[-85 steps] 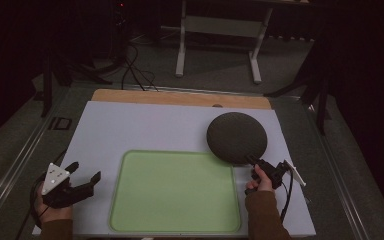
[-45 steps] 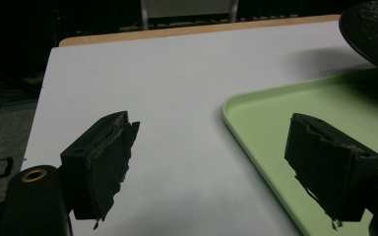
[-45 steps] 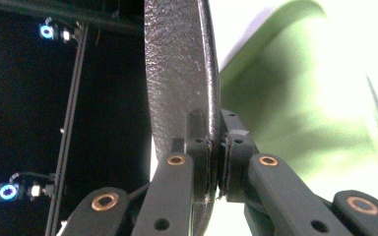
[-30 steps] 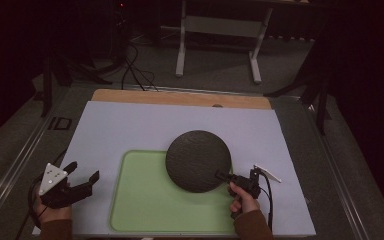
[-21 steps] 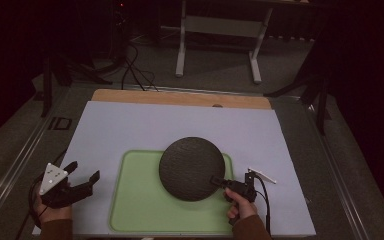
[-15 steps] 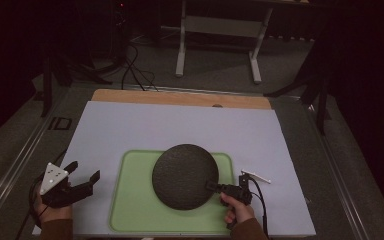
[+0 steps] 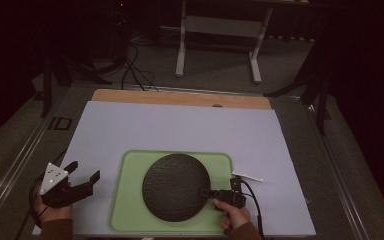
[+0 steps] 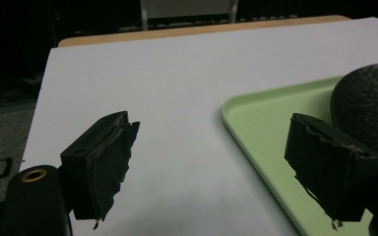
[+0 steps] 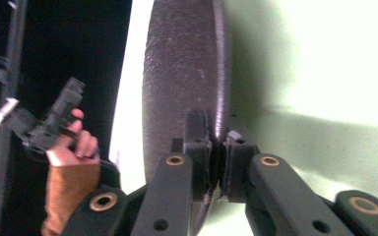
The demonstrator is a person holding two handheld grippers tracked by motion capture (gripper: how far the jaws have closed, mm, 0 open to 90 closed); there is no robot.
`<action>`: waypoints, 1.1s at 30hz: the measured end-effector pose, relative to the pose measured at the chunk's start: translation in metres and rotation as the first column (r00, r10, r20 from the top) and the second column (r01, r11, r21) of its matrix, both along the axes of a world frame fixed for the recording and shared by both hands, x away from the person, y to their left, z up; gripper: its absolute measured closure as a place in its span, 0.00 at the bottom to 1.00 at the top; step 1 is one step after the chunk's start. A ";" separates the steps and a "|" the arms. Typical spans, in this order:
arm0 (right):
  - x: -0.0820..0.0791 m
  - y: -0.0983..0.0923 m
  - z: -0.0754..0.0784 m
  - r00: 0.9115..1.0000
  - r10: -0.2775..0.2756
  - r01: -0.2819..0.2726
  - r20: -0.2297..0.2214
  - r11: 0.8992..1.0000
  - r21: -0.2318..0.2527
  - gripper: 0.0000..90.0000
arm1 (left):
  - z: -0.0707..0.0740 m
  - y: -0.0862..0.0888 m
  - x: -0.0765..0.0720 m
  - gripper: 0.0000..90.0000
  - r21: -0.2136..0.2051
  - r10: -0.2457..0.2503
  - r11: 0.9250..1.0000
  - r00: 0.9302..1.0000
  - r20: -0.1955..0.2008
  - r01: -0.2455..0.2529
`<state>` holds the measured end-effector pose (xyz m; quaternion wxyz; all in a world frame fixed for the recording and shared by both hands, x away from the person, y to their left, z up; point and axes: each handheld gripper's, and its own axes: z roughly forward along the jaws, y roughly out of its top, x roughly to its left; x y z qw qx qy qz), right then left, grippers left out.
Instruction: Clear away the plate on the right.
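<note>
A dark round plate (image 7: 176,186) hangs over the pale green tray (image 7: 130,200) near the table's front. My right gripper (image 7: 205,192) is shut on the plate's right rim; in the right gripper view the two jaws pinch the rim of the plate (image 9: 182,83) edge-on, with the tray (image 9: 315,73) behind. My left gripper (image 7: 82,172) stands open at the front left, off the tray, with nothing between its fingers (image 8: 103,157). From there the tray corner (image 8: 256,113) and the plate's edge (image 8: 369,103) lie to the right.
A white sheet (image 7: 180,130) covers the table, with a wooden strip (image 7: 180,98) along its far edge. A small white stick (image 7: 247,176) lies just right of the tray. Table legs and cables stand on the dark floor behind.
My right gripper has carried the plate leftward from the white sheet's right side to a spot over the tray. The left gripper has stayed put.
</note>
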<state>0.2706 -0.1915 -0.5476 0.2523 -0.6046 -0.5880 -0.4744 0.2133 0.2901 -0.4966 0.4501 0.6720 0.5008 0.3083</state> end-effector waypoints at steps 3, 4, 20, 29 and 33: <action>0.001 0.002 0.004 0.999 0.014 -0.011 0.040 0.997 -0.071 0.88 | 0.000 0.000 0.000 0.20 0.000 0.000 1.000 1.000 0.001 0.000; 0.002 0.002 0.005 0.998 0.028 -0.024 0.049 0.996 -0.082 0.88 | 0.000 0.000 0.000 0.20 0.000 0.000 1.000 1.000 0.001 0.000; 0.002 -0.004 0.010 0.983 0.053 -0.009 0.175 0.970 -0.243 0.71 | 0.000 -0.001 0.002 0.20 -0.001 -0.003 1.000 1.000 -0.003 0.003; 0.002 -0.005 0.014 0.971 0.067 -0.002 0.228 0.963 -0.271 0.66 | 0.000 -0.001 0.002 0.20 -0.001 -0.003 1.000 1.000 -0.004 0.003; 0.002 -0.004 0.016 0.965 0.084 -0.006 0.247 0.954 -0.300 0.65 | 0.000 -0.001 0.002 0.20 -0.002 -0.002 1.000 1.000 -0.004 0.002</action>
